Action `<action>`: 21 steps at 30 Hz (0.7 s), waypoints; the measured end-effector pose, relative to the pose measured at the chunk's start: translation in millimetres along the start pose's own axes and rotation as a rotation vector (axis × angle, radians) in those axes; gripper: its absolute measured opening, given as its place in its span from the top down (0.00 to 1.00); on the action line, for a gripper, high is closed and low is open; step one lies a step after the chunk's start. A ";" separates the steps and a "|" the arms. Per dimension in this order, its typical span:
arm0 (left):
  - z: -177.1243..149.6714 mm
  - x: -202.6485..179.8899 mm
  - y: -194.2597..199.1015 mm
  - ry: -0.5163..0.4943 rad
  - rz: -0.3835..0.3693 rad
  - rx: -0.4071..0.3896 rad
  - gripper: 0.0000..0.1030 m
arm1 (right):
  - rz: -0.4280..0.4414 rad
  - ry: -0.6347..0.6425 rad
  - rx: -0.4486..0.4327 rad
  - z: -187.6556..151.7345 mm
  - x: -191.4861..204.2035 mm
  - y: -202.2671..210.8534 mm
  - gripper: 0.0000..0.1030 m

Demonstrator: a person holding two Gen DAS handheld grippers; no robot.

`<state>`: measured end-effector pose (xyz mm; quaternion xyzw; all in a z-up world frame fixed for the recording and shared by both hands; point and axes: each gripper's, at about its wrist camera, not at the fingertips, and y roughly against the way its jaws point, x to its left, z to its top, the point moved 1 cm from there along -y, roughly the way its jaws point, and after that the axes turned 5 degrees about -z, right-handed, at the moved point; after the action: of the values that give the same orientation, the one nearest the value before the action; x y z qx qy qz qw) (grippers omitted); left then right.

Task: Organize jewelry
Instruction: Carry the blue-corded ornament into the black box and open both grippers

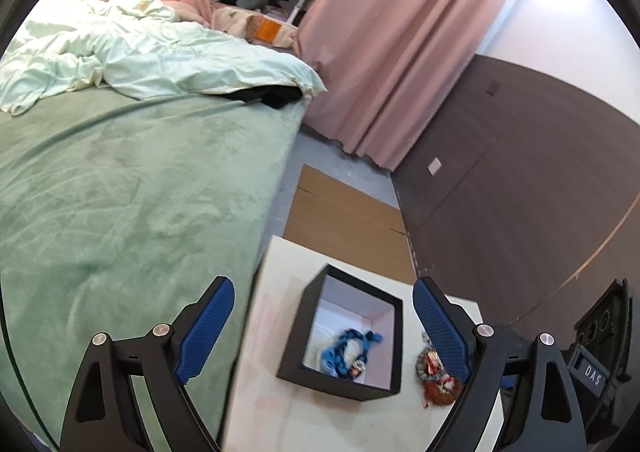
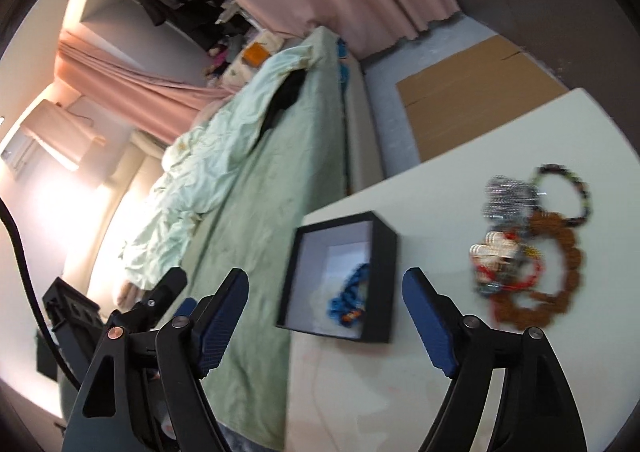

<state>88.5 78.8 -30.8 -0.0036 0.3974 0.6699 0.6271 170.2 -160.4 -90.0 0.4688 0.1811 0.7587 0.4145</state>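
A black open box (image 1: pixel 304 316) with a pale lining sits on the white table (image 1: pixel 260 372); it also shows in the right wrist view (image 2: pixel 384 252). A blue bead string (image 1: pixel 348 348) lies inside it (image 2: pixel 350 296). A pile of loose jewelry (image 2: pixel 528 248) lies on the table right of the box: brown bead bracelets, a red one, a dark beaded ring (image 2: pixel 568 192), a silvery piece. Part of it shows in the left view (image 1: pixel 436 380). My left gripper (image 1: pixel 324 292) is open above the box. My right gripper (image 2: pixel 326 284) is open and empty over the box.
A bed with a green cover (image 1: pixel 120 192) and a pale duvet (image 1: pixel 140 52) borders the table's left edge. Flat cardboard (image 1: pixel 344 212) lies on the floor beyond the table. Pink curtains (image 1: pixel 400 52) and a brown wall (image 1: pixel 520 172) stand behind.
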 end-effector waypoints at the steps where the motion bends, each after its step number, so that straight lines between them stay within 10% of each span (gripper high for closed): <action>1: -3.5 -4.8 -0.5 -0.013 -0.005 0.004 0.12 | -0.015 -0.004 -0.008 0.3 -4.9 6.4 0.23; 21: -53.1 -73.5 -17.9 -0.177 -0.073 0.092 0.11 | -0.141 -0.018 -0.058 4.8 -58.4 65.5 0.23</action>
<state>93.1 -13.1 -39.6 0.0699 0.3703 0.6252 0.6835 157.0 -246.3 -77.0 0.4496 0.1879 0.7284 0.4817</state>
